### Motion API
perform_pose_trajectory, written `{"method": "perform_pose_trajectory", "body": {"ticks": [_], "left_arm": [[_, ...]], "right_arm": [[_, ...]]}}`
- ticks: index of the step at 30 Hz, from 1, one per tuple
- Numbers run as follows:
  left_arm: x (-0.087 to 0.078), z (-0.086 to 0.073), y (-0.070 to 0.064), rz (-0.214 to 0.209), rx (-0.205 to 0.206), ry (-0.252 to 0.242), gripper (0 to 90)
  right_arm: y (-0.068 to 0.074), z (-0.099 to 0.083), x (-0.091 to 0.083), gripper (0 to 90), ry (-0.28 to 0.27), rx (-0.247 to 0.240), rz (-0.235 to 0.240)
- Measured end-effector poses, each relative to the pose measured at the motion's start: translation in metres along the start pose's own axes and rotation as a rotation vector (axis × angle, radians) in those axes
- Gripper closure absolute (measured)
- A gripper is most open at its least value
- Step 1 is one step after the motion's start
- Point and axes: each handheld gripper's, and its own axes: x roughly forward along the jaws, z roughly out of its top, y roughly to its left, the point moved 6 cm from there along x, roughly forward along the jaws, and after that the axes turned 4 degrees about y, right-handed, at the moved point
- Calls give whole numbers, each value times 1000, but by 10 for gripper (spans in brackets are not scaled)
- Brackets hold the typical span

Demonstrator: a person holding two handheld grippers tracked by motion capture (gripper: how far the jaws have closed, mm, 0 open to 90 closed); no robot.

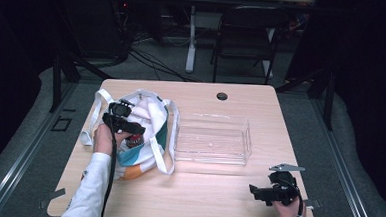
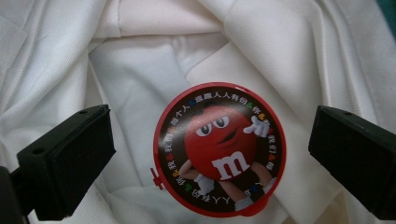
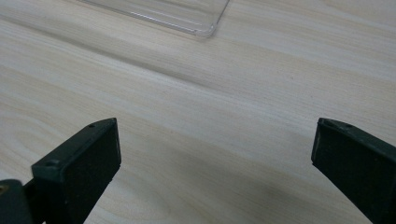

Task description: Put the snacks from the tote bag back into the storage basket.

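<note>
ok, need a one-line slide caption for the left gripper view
Left gripper, jaws open, poised over a red round M&M's candy tub lying in the white lining of a tote bag.

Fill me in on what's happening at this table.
A person works with a gripper in each hand. The left gripper hangs open over a round red candy tin lying inside the white tote bag, jaws either side of it, not touching. The right gripper waits open over the table, near a clear tray.

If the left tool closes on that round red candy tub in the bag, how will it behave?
The candy tub looks rigid and smooth, so it may slip between the left tool's open jaws. Resting on the soft white bag, it could sink or tilt when pressed.
</note>
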Motion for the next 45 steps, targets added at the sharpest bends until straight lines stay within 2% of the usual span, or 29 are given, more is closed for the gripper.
{"method": "perform_pose_trajectory", "body": {"ticks": [6, 16, 21, 25, 27, 29, 38, 45], "left_arm": [[5, -1, -1, 13, 7, 10, 21], [9, -1, -3, 10, 32, 27, 77], [13, -3, -4, 20, 32, 39, 143], [14, -3, -4, 28, 38, 43, 155], [15, -4, -5, 28, 42, 44, 226], [17, -4, -5, 29, 47, 48, 244], [17, -5, -6, 34, 62, 38, 259], [15, -5, -6, 33, 57, 30, 261]], "right_arm": [[0, 0, 0, 12, 2, -5, 2], [1, 0, 0, 12, 2, -4, 2], [1, 0, -1, 12, 0, -8, 2], [1, 0, -1, 12, 0, -9, 3], [1, 0, -1, 12, 0, -10, 6], [1, 0, -2, 12, -2, -9, 5], [1, 0, -2, 12, -4, -5, 3], [0, 0, -2, 12, -2, -5, 3]]}}
